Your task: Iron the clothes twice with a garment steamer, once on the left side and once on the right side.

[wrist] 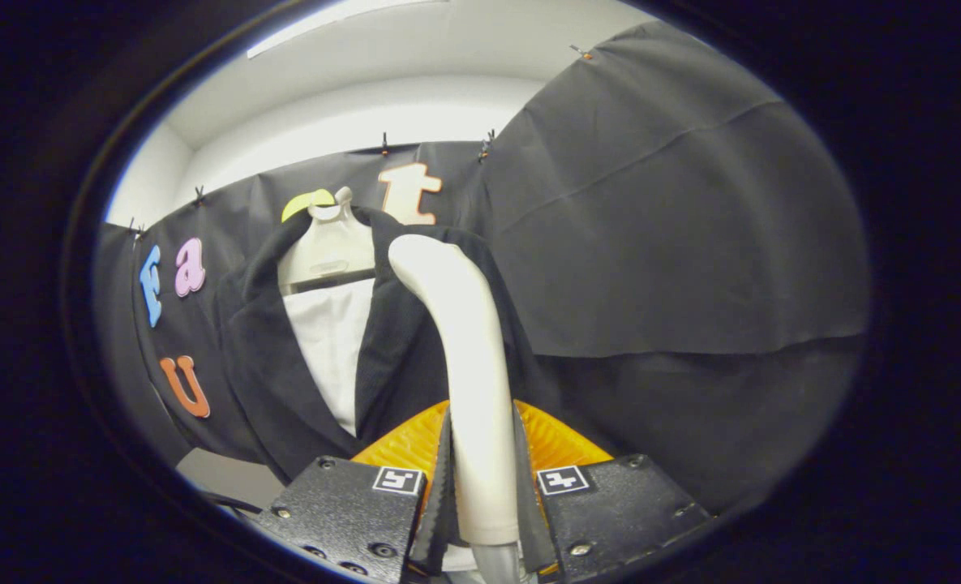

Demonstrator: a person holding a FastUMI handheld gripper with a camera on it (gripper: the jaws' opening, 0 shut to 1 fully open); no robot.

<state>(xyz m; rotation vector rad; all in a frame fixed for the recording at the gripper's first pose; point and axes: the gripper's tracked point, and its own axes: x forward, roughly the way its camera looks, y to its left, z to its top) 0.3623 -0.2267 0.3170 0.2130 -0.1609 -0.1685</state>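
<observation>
My gripper (482, 474) is shut on the white handle of the garment steamer (468, 357), both ribbed orange fingers (405, 444) pressing its sides. The steamer rises from between the fingers and curves forward, its rounded head resting against the right front panel of a black jacket (403, 349). The jacket hangs open on a white hanger form (328, 247) just ahead of the fingers, with a white inner garment (330, 345) showing between its lapels. The steamer's nozzle face is hidden against the cloth.
Black cloth (675, 243) walls the booth behind and to the right of the jacket. A white wall and ceiling (366, 105) rise above it. A pale surface (220, 478) with a dark cable lies below the jacket's left hem.
</observation>
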